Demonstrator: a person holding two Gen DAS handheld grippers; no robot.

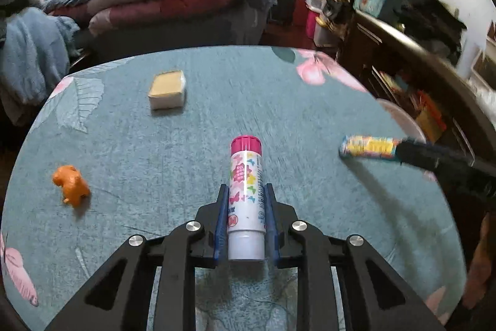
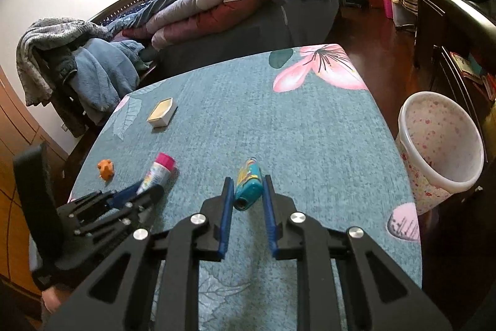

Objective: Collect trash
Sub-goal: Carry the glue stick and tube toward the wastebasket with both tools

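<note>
On the left of the teal flowered table (image 2: 310, 129) lies an orange toy animal (image 1: 71, 185), and farther back a small cream box (image 1: 167, 89) — both loose on the cloth, untouched, likely waiting their turn as trash. Next along, the left gripper (image 1: 246, 191) has its blue pads pressed against both sides of a white glue stick (image 1: 246, 194) with a pink cap, gripping the lower body so the capped end points forward; that grip looks firm enough to carry it. To its right, the right gripper (image 2: 248, 185) brackets a teal tube (image 2: 248, 186) with bright printing: the left pad appears to touch it, while a thin gap may remain on the right, so I cannot tell whether it is fully clamped. At the far right a white bin (image 2: 440, 145) with pink speckles stands on the floor just beside the table edge — probably placed there so items can be dropped in with a short swing

The right wrist view alone shows the bin whole, and shows the left gripper from outside with the glue stick low over or on the cloth. The left wrist view shows the pad contact on the glue stick plainly, but renders the right gripper and its tube blurred, with only a sliver of the bin's rim
</note>
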